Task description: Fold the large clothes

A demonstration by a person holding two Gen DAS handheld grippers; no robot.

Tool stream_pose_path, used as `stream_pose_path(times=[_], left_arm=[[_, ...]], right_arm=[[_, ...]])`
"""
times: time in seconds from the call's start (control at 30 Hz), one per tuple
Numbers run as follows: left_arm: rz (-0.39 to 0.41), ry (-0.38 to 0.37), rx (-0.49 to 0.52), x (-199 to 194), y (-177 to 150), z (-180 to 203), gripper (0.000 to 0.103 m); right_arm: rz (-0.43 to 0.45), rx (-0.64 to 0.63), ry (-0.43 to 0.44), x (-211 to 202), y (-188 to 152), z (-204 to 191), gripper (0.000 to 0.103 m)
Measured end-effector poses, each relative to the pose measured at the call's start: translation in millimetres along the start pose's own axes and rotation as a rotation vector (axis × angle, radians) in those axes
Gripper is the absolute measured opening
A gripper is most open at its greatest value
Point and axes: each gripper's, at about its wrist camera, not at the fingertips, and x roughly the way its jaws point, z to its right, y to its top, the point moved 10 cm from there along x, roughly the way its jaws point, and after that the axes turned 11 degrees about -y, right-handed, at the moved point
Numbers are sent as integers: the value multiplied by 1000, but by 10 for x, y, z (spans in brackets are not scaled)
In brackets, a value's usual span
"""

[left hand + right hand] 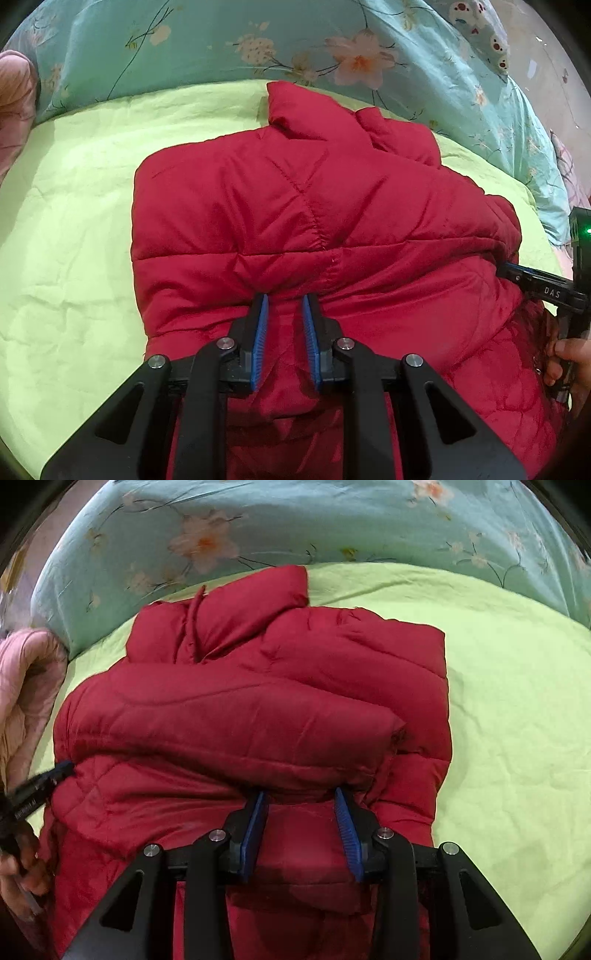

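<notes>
A red quilted puffer jacket (295, 206) lies on the lime-green sheet (74, 221), its sleeves folded over the body and its collar at the far end. My left gripper (285, 300) is shut on a fold of the jacket's near part. My right gripper (300, 794) is shut on a thicker fold of the jacket (258, 701) under the folded sleeve. The right gripper also shows at the jacket's right edge in the left wrist view (517, 271). The left gripper also shows at the jacket's left edge in the right wrist view (61, 768).
A teal floral quilt (229, 40) lies bunched along the far side of the sheet. A pink padded garment (26, 686) lies to one side, at the left in both views. Green sheet (517, 720) spreads on both sides of the jacket.
</notes>
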Motion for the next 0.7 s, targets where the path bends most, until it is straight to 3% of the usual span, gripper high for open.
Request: stream_pose_path(times=[0.17, 0.33, 0.4, 0.5, 0.6, 0.7], left_arm=[[23, 41, 33, -186, 46, 104, 18], [59, -65, 91, -311, 221, 540, 18], [11, -46, 125, -216, 232, 688, 18], [-48, 21, 123, 43, 198, 641, 18], [-87, -30, 57, 187, 128, 498, 18], [-100, -52, 38, 286, 95, 452, 18]], right_arm=[[2, 22, 5, -81, 4, 38, 38], [112, 35, 37, -612, 105, -143, 43], [118, 1, 87, -686, 141, -412, 43], [67, -81, 63, -469, 105, -690, 41], [45, -65, -23, -187, 90, -524, 37], [21, 10, -5, -43, 59, -298, 20]])
